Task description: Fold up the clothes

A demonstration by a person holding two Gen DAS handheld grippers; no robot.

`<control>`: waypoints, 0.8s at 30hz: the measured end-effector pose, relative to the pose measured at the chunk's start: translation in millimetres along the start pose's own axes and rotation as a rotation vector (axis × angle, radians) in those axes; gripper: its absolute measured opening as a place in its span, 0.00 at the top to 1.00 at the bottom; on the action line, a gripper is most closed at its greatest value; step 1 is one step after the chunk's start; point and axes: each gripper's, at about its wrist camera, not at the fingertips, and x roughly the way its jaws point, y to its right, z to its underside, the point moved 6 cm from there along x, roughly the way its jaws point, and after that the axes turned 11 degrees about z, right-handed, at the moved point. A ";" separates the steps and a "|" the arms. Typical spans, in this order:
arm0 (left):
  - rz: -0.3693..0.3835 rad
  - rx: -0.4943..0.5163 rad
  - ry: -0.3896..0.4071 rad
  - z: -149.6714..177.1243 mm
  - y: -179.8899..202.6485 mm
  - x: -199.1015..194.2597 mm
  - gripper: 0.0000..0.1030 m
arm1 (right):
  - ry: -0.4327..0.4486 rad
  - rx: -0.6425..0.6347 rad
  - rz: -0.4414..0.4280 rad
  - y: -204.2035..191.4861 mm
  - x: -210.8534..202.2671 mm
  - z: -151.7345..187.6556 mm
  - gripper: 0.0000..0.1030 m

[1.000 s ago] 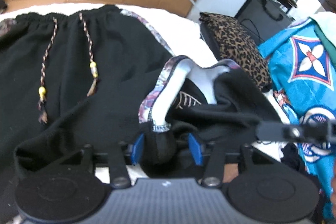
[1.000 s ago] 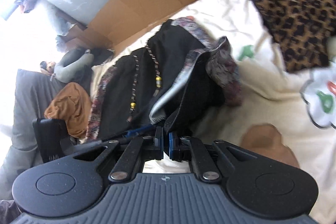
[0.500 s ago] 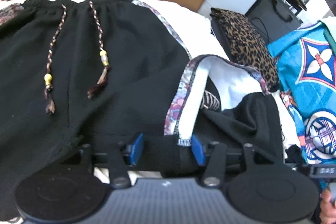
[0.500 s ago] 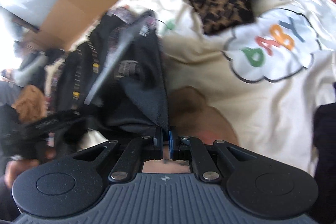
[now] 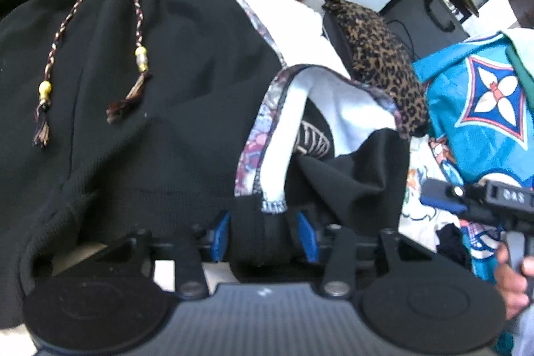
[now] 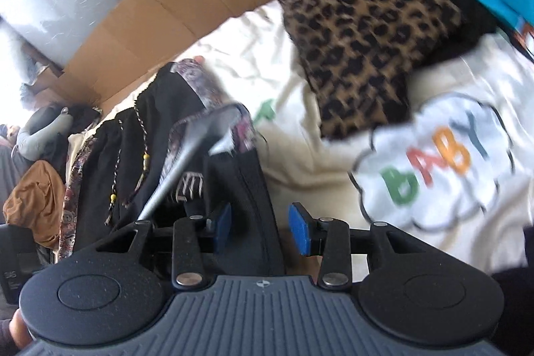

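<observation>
Black shorts (image 5: 160,95) are spread on a cream sheet (image 6: 300,135), ahead of the left tool (image 5: 263,234), whose blue pads are parted with a bunched fold of the shorts' hem sitting between them; whether the cloth is pinched cannot be told. The right tool (image 6: 260,222) is spread wide, with black fabric lying against its left pad only. A leopard-print cushion (image 6: 367,22) is seen ahead and to the right of it.

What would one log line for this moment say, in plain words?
step: folding black shorts | left gripper: open around folded hem | right gripper: open, cloth between fingers | surface: cream sheet
</observation>
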 end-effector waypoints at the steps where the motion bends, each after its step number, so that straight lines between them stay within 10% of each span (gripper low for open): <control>1: 0.008 -0.005 0.004 -2.2 0.5 -2.0 0.56 | 0.003 -0.010 -0.004 -3.4 3.4 -4.0 0.56; 13: 0.008 -0.017 -0.028 -5.2 -3.1 9.7 0.73 | -0.026 -0.010 -0.031 -18.2 43.6 -27.6 0.57; 17: -0.003 -0.023 -0.033 -1.3 -1.4 5.9 0.92 | -0.010 -0.006 -0.041 -18.6 36.1 -26.6 1.00; 24: -0.066 -0.008 0.003 7.3 0.2 -33.3 0.93 | 0.021 -0.005 -0.018 -12.3 10.0 -22.5 1.00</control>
